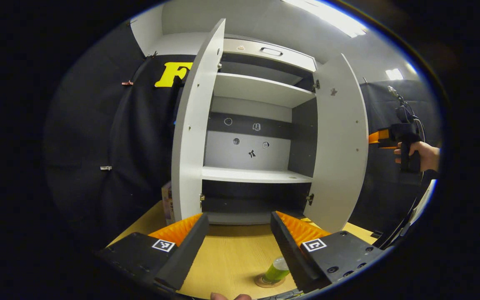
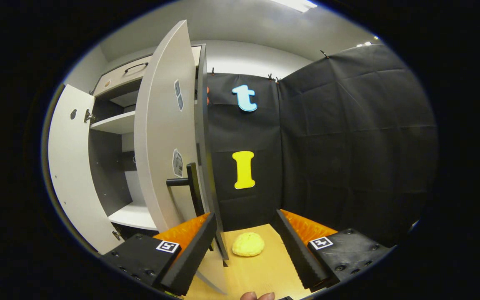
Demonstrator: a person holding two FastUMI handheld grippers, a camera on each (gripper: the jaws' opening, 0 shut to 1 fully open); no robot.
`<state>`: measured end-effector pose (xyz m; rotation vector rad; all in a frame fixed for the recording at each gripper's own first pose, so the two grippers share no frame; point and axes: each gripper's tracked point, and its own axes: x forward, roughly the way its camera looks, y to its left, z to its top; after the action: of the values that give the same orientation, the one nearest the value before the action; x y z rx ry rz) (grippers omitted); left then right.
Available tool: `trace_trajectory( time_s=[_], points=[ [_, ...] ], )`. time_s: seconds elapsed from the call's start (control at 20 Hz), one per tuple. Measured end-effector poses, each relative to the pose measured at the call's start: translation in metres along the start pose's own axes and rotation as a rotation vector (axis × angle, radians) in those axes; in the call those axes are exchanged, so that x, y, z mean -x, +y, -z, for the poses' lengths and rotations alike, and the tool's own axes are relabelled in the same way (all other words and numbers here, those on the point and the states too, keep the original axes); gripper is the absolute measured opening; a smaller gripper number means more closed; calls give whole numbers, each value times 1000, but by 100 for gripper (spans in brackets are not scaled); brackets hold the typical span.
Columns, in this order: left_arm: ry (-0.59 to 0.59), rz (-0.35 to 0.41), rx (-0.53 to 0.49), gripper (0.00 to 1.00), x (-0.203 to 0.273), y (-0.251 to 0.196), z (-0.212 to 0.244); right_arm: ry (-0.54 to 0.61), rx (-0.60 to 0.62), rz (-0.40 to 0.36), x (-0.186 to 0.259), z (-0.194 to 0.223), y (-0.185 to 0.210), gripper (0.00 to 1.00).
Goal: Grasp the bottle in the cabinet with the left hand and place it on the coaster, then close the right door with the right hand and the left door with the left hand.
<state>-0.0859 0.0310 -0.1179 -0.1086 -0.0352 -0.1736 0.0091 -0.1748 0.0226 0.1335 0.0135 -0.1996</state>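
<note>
Standing seemingly upright on coaster (image 1: 269,282): bottle (image 1: 277,270).

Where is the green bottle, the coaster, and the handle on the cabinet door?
bottle (image 1: 277,270), left gripper view, on its green body.
coaster (image 1: 263,283), left gripper view, on its rim beside the bottle.
door handle (image 2: 191,183), right gripper view, on the upright black bar.

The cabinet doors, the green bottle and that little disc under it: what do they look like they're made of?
The cabinet doors look like matte pale-grey laminated board: flat, uniform, with drilled holes and metal hinges. The green bottle seems to be translucent plastic, since light glows through it, though glass can't be ruled out. The coaster under it looks like cork or light wood: tan and dull.
</note>
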Motion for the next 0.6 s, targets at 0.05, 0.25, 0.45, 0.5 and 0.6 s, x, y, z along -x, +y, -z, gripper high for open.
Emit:
trace_trajectory(
  time_s=[0.05, 0.25, 0.45, 0.5, 0.6],
  points=[
    [-3, -4, -8, 95, 0, 3, -2, 3, -12, -13, 0, 1, 5, 97],
    [-7, -19, -41, 95, 3, 13, -11, 15, -45, -69, 6, 9, 45, 97],
    [-3, -30, -48, 95, 8, 19, -15, 36, -48, -164, 5, 17, 95, 100],
    [-1, -39, -42, 95, 9, 21, -17, 40, -48, -188, 4, 19, 110, 97],
    [11, -60, -30, 95, 13, 28, -17, 43, -45, -225, -2, 24, 137, 97]
  ],
)
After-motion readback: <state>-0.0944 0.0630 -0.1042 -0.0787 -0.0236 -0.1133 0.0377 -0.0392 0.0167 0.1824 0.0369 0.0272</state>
